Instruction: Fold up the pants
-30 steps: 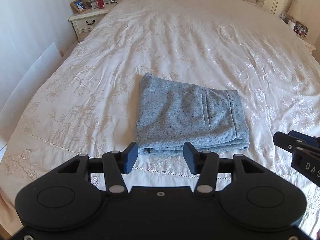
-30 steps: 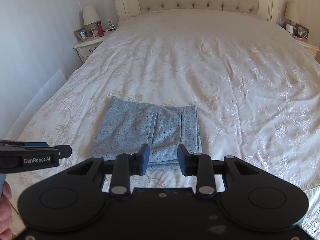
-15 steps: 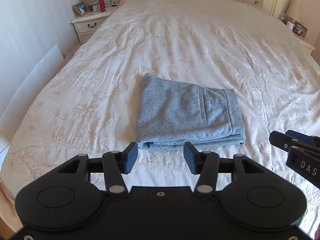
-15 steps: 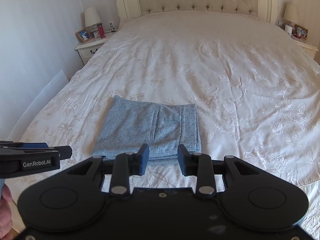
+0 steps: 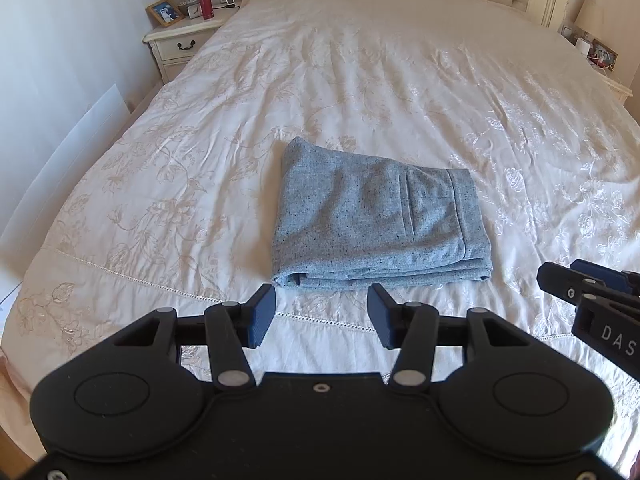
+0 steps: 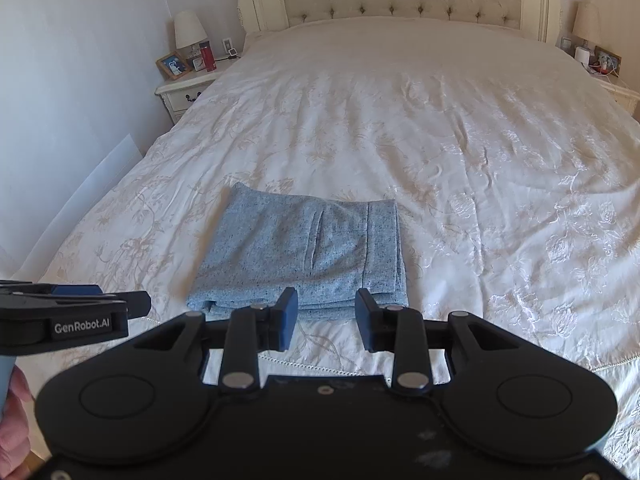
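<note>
The grey pants lie on the bed as a compact stacked rectangle, layered edges toward the foot, waistband to the right. The left tongs and right tongs both hang spread and empty just short of the pants' near edge. Folding looks essentially finished; any next move would be only a light tidy of the layered edge, or backing away.

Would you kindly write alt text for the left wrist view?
Grey pants lie folded in a neat rectangle on a cream bedspread. The left tool hangs open and empty just short of their near edge, with the right tool's tip entering at the right.
</note>
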